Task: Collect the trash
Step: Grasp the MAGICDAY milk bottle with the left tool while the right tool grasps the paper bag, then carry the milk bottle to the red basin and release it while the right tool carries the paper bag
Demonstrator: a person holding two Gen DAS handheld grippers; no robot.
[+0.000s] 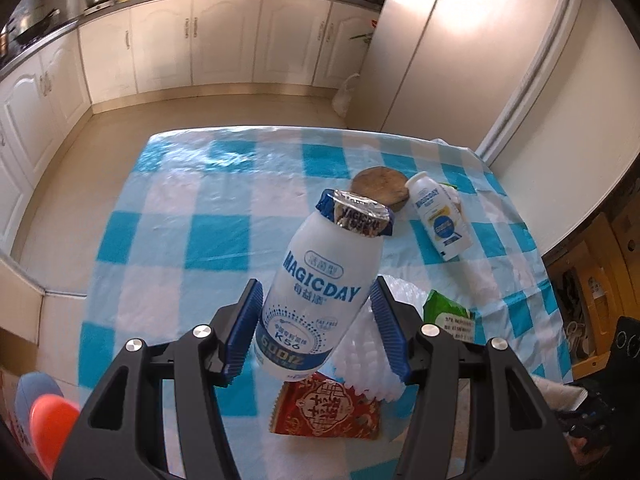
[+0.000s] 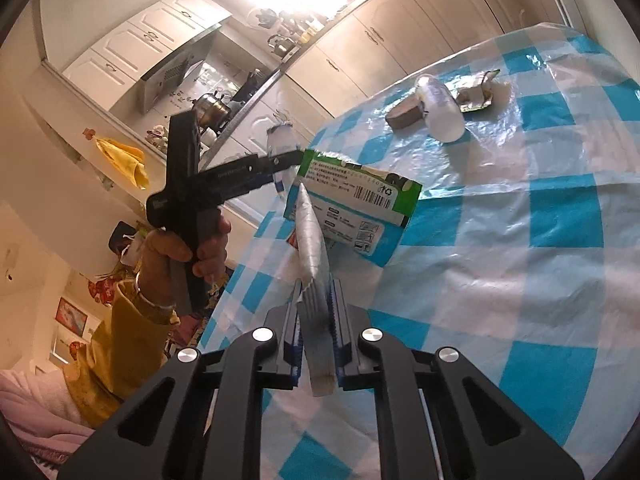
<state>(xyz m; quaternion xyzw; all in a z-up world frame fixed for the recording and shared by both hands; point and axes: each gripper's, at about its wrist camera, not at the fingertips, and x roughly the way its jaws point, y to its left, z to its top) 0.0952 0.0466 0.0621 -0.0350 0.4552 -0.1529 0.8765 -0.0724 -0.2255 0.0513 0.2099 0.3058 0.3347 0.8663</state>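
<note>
Here, listed from largest to smallest.

1. Table (image 1: 168, 240), covered by a blue-and-white checked plastic cloth; it carries all the loose trash. White kitchen cabinets (image 1: 224, 40) stand behind it.

2. Left gripper (image 1: 316, 320), black frame with blue ribbed pads, held in a person's hand (image 2: 188, 244) with a mustard-yellow sleeve. Its jaws are clamped on the lower body of item 4, 1 pad on each side, lifting it clear of the cloth.

3. Right gripper (image 2: 314, 336), same build. Its jaws are pressed together on item 6, which passes up between the pads.

4. White yogurt-drink bottle (image 1: 320, 292), blue lettering "MAGICDAY", crumpled foil cap, tilted with the top leaning right; gripped by the left gripper above the table.

5. Green-and-white tissue pack (image 2: 352, 200), printed with a barcode; it lies on the cloth just beyond the right gripper, partly behind item 6.

6. White foam net sleeve (image 2: 314, 248), ribbed and floppy; pinched in the right gripper, its free end rising toward the tissue pack.

7. Red-and-gold wrapper (image 1: 328, 412), flat on the cloth, directly below the held bottle.

8. Second white bottle (image 1: 440, 216), smaller, lying on its side at the far right of the table, just beside item 9.

9. Brown round disc (image 1: 380, 188), lying flat on the cloth behind the held bottle's cap.
</note>
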